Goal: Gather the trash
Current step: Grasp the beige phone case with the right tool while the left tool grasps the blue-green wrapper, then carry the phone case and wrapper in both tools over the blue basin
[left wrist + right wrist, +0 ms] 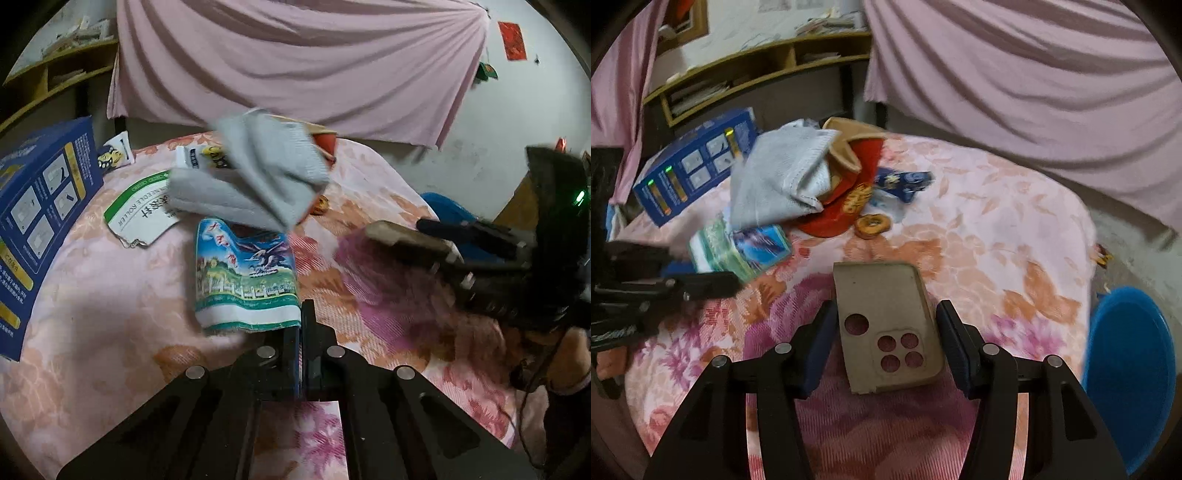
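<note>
My left gripper [301,314] is shut on the near edge of a blue-green printed wrapper [245,280] that lies on the floral cloth; it also shows in the right wrist view [738,251]. My right gripper [886,325] is shut on a tan phone case [886,325] with round camera holes, held above the cloth; it also shows in the left wrist view [410,243]. A grey cloth [258,177] lies behind the wrapper. A white and green torn label [144,210] lies to its left.
A blue box [40,221] stands at the left edge. A red snack bag [849,199], a blue wrapper [905,181] and a round biscuit [871,225] lie at the back. A blue bin [1130,373] stands right of the table. Pink curtain [295,62] hangs behind.
</note>
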### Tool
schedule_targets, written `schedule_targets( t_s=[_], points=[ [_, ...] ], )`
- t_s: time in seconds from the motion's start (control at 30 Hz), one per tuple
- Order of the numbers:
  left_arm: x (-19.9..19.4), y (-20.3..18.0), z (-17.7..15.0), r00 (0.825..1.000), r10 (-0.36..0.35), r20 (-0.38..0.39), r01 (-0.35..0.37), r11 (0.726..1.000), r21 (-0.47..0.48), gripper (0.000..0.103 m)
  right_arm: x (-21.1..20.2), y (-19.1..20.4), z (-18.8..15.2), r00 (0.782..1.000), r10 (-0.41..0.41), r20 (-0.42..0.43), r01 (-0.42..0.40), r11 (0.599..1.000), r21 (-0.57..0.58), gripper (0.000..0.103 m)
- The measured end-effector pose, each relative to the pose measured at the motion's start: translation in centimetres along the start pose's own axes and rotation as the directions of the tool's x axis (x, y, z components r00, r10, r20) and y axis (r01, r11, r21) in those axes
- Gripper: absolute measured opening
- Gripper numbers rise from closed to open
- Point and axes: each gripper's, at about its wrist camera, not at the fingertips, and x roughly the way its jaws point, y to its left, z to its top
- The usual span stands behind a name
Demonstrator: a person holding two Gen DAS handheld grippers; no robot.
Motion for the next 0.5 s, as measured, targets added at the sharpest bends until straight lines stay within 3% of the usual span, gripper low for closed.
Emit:
schedule_targets(
  t_s=[0.07, 0.1, 0.13, 0.23, 0.43, 0.5],
  points=[
    [0.0, -0.4, -0.2, 1.0, 0.018, 0.008, -0.018, 1.0, 0.002, 0.0, -1.4, -0.2, -0.4, 0.999, -0.021, 0.046, 0.019, 0.999, 0.032, 0.047],
    [-0.1, -0.4, -0.2, 1.0, 0.015, 0.009, -0.014, 1.0, -0.011, 0.0, -2.1, -0.4, -0.6, 0.997, -0.023, 0.072, 0.019, 0.998, 0.054, 0.031],
    [-0.2, -0.3, -0.3, 1.0, 0.008, 0.012, -0.008, 1.0, -0.029, 0.0, -2.5, -0.7, -0.8, 0.996, -0.025, 0.09, 0.019, 0.997, 0.071, 0.026],
    [-0.4, -0.5, -0.5, 1.0, 0.025, 0.014, -0.025, 0.999, -0.035, 0.0, -3.3, -1.3, -1.3, 0.992, -0.023, 0.124, 0.009, 0.994, 0.107, 0.026],
    [-0.4, -1.0, -1.0, 0.999, 0.041, 0.0, -0.041, 0.999, -0.032, 0.0, -2.4, -1.2, -2.4, 0.998, 0.011, 0.069, -0.017, 0.996, 0.092, 0.028],
    [-0.5, -0.7, -1.1, 1.0, 0.03, -0.001, -0.03, 0.998, -0.049, 0.0, -2.3, -1.5, -2.5, 0.998, 0.012, 0.064, -0.019, 0.995, 0.102, 0.048]
  ],
)
